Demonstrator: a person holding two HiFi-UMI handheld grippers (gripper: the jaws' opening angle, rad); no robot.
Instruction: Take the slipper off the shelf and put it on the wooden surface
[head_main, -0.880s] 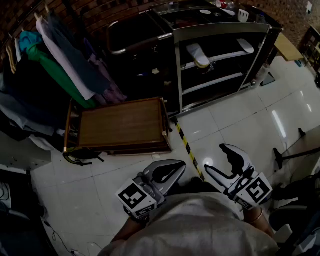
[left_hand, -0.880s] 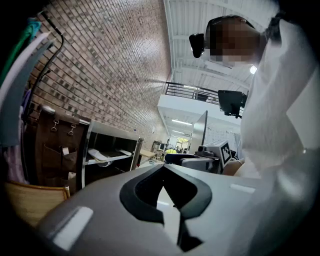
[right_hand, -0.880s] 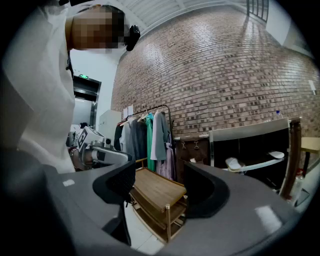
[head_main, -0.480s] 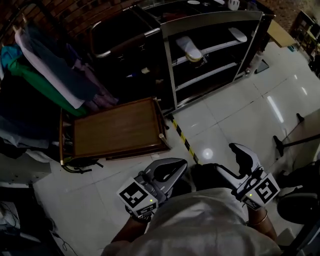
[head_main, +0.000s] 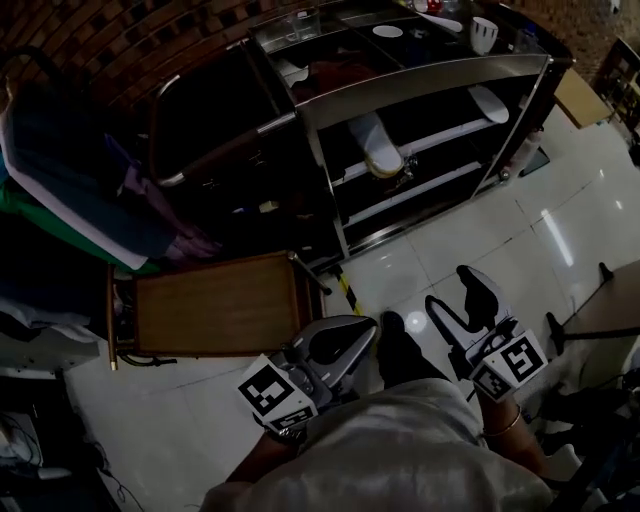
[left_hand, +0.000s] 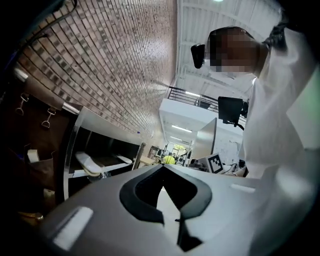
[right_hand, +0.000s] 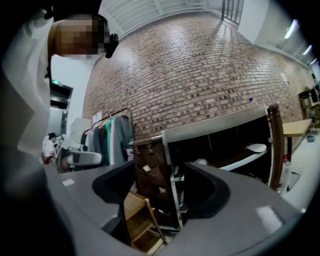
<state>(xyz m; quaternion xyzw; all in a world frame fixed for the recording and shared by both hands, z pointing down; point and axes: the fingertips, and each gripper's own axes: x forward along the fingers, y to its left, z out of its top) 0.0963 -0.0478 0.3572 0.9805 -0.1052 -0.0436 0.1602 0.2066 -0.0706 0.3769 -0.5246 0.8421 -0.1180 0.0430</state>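
A pale slipper lies on the upper shelf of the dark metal shelf unit; a second white slipper lies at that shelf's right end. The wooden surface stands low to the shelf's left. My left gripper is shut and empty, held close to my body; its view shows the slipper far off. My right gripper is open with nothing between its jaws, well short of the shelf. Between those jaws I see the shelf unit and the wooden surface.
Clothes hang on a rack at left. A dark cabinet with a metal rail stands beside the shelf. Yellow-black tape marks the glossy tiled floor. A cup and a plate sit on the shelf top. A stand's base lies at right.
The head view has come closer to the shelf, which now sits larger and more central. Both grippers keep their state; the right one has lifted slightly toward the shelf.
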